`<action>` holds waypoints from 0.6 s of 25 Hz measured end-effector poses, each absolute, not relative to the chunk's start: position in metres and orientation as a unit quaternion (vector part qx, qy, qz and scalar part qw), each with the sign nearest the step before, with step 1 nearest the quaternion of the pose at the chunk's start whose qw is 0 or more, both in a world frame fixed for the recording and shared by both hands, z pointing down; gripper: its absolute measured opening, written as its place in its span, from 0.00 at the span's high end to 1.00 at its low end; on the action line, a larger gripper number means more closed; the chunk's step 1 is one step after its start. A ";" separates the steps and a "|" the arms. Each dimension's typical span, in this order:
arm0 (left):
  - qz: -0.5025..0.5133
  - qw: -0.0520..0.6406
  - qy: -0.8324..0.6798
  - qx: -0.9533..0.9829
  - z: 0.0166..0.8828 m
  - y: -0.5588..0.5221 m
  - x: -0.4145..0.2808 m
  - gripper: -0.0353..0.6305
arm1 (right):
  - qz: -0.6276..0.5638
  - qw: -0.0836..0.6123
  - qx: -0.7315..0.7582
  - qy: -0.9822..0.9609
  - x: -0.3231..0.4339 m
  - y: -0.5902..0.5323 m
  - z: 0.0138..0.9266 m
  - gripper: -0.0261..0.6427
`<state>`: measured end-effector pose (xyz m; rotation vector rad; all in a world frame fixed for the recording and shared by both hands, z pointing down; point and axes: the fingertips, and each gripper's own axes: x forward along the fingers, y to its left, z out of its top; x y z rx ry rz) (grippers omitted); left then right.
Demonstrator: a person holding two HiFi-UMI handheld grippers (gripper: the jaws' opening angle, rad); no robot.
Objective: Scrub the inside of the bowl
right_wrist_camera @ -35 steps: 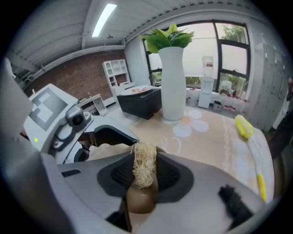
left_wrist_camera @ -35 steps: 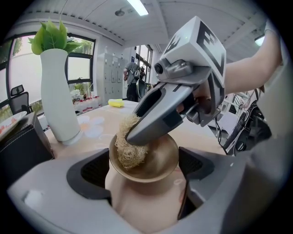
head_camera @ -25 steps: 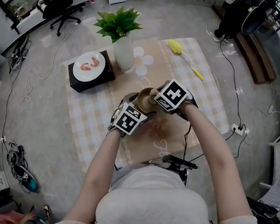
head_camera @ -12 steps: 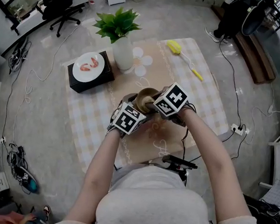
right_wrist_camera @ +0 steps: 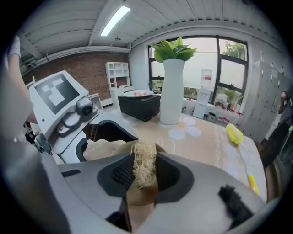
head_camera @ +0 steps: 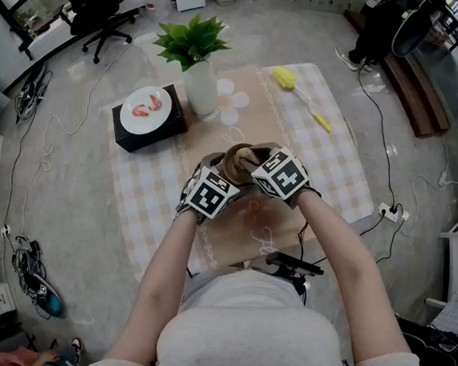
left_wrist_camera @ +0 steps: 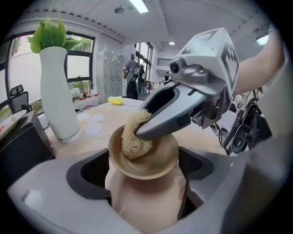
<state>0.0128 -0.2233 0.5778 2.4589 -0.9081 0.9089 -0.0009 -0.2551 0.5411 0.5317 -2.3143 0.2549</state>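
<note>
A tan bowl (left_wrist_camera: 153, 168) is tilted toward the camera in the left gripper view, and my left gripper (left_wrist_camera: 145, 170) is shut on its outside, with the jaws standing wide. My right gripper (left_wrist_camera: 143, 124) comes in from the upper right, shut on a pale loofah scrubber (left_wrist_camera: 132, 139) that presses against the bowl's inner wall. In the right gripper view the loofah scrubber (right_wrist_camera: 144, 165) is pinched between the two pads, with the bowl (right_wrist_camera: 139, 199) just beyond. In the head view both grippers meet over the bowl (head_camera: 235, 160) at the middle of the table.
A white vase with a green plant (head_camera: 202, 88) stands behind the bowl. A black box with a white plate (head_camera: 146, 109) sits at the back left. A yellow brush (head_camera: 300, 93) lies at the back right on the checked tablecloth (head_camera: 338, 160). An office chair (head_camera: 97, 3) stands beyond.
My right gripper has turned and shifted a little toward the person while the scrubber stays in the bowl. My left gripper and the bowl have barely moved.
</note>
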 end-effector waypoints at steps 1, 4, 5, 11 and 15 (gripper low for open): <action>0.323 0.181 -0.322 0.871 0.578 -0.223 0.013 0.22 | 0.101 0.369 0.212 -0.899 0.001 -0.256 0.540 0.80; 0.326 0.177 -0.325 0.870 0.582 -0.224 0.011 0.22 | 0.102 0.380 0.231 -0.890 0.013 -0.260 0.535 0.80; 0.327 0.178 -0.325 0.869 0.583 -0.223 0.011 0.22 | 0.104 0.384 0.236 -0.887 0.017 -0.262 0.534 0.80; 0.333 0.174 -0.325 0.868 0.586 -0.223 0.010 0.23 | 0.162 0.373 0.242 -0.881 0.037 -0.252 0.522 0.80; 0.319 0.179 -0.326 0.872 0.583 -0.226 0.010 0.23 | 0.195 0.332 0.244 -0.890 0.039 -0.245 0.507 0.80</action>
